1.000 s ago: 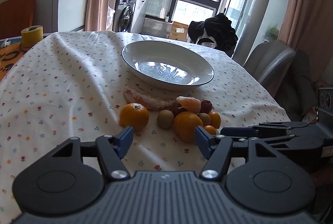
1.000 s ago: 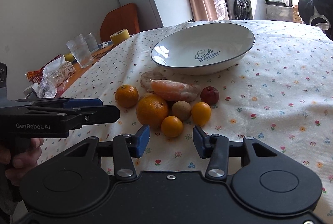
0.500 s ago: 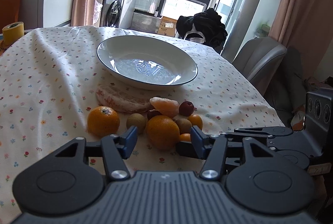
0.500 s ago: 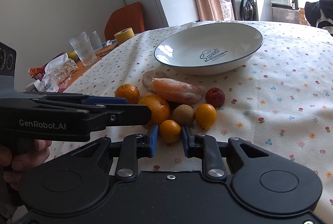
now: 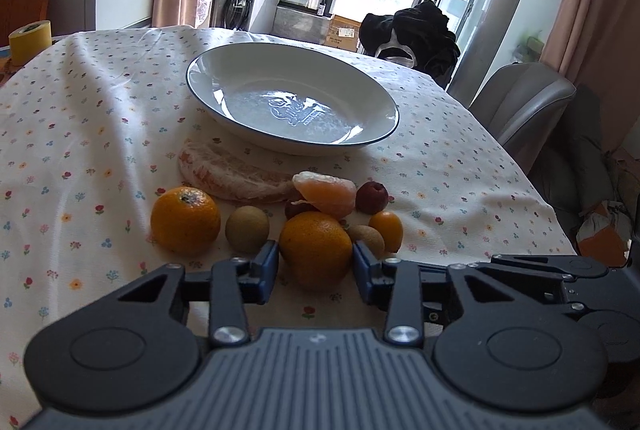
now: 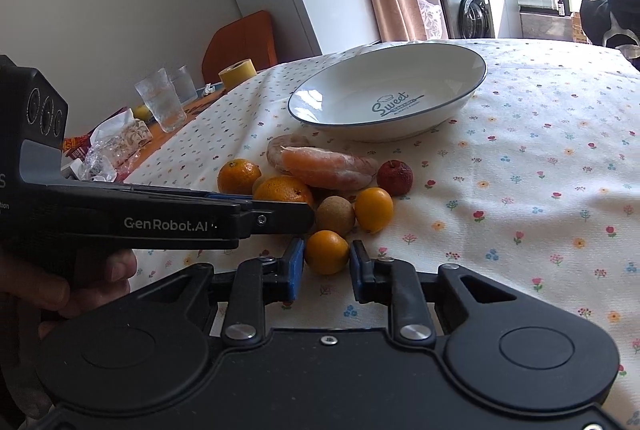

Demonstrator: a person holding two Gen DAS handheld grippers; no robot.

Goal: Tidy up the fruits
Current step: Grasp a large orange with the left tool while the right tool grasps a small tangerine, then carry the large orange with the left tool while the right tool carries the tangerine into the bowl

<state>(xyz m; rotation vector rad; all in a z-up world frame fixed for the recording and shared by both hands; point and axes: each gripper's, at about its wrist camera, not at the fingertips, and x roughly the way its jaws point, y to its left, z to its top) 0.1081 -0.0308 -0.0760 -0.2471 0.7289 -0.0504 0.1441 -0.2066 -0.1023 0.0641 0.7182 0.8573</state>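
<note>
**Two grippers reach into the fruit pile**

The left gripper [image 5: 315, 266] has its fingers on each side of a big orange [image 5: 315, 249], very close; I cannot tell if they squeeze it. The right gripper [image 6: 326, 265] has its fingers beside a small orange [image 6: 326, 251], with thin gaps showing. The other fruit sits in a heap on the counter [image 6: 540, 190], just in front of the white plate [image 6: 460, 68]. Nothing lies in the plate.
</note>
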